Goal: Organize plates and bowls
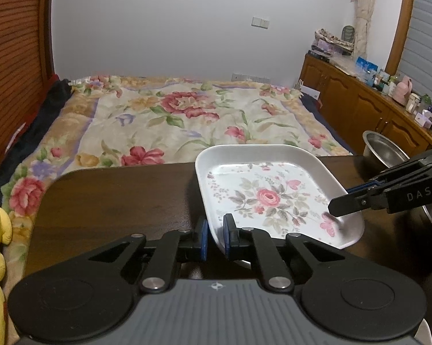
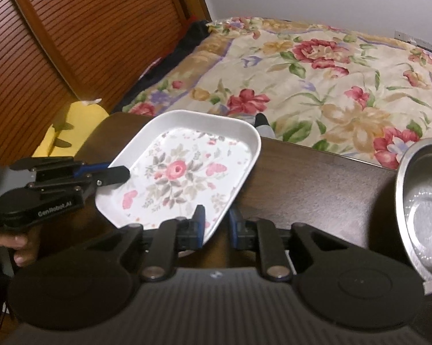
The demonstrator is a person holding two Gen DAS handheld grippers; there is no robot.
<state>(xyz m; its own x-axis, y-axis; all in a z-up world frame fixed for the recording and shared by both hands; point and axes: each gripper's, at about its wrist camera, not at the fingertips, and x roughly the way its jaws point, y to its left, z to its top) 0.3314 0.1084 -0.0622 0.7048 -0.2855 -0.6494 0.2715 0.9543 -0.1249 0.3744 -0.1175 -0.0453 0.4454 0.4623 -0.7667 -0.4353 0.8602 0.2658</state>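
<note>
We hold the plate (image 1: 273, 198) above the table (image 1: 115, 198) with both tongs, left (image 1: 215, 237) and right (image 2: 215, 224), each closed on its rim.

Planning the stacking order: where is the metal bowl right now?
The metal bowl sits on the dark table at its right end, apart from the floral tray, near the bed.
</note>
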